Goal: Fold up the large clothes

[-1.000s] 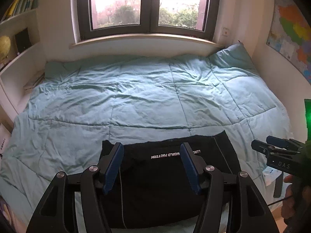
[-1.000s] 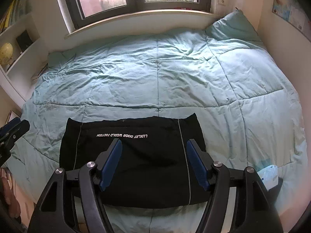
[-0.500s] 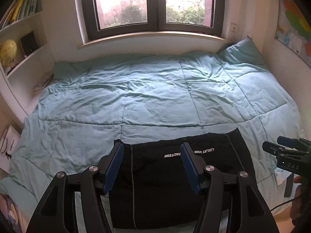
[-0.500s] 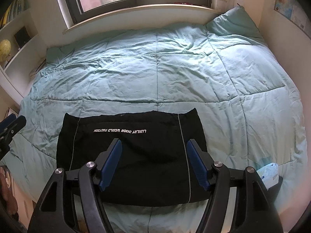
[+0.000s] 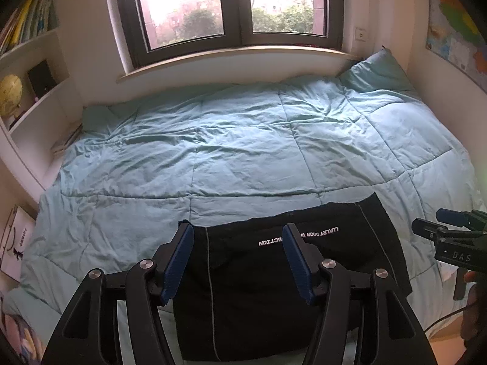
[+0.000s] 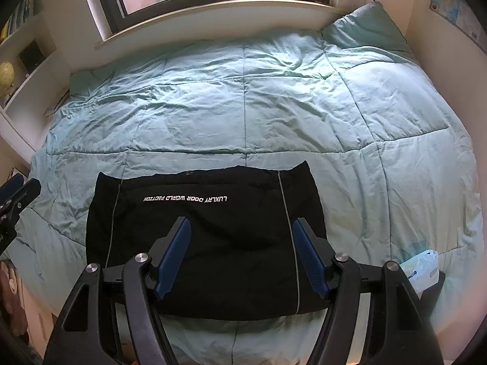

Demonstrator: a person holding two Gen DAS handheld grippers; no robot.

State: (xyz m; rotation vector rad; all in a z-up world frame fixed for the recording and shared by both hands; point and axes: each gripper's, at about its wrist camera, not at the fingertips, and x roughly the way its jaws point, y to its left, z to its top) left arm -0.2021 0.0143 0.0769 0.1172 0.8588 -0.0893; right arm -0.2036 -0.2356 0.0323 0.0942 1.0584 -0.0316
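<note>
- One folded black fabric garment (image 6: 207,243) with white lettering
- One teal quilted duvet (image 6: 243,97)
- One teal pillow (image 5: 377,73)
- Two black two-finger grippers with blue pads: left gripper (image 5: 237,237), right gripper (image 6: 242,231)
- One yellow globe (image 5: 10,89)
- One double-pane dark-framed window (image 5: 234,9)
- One coloured wall map (image 5: 453,33)

Daylight enters through the window (image 5: 234,9) — panes overexposed. The quilt (image 6: 243,106) is evenly, softly lit. Fisheye distortion bends edges; corners vignette black. A green flare tints the left view's right edge.
</note>
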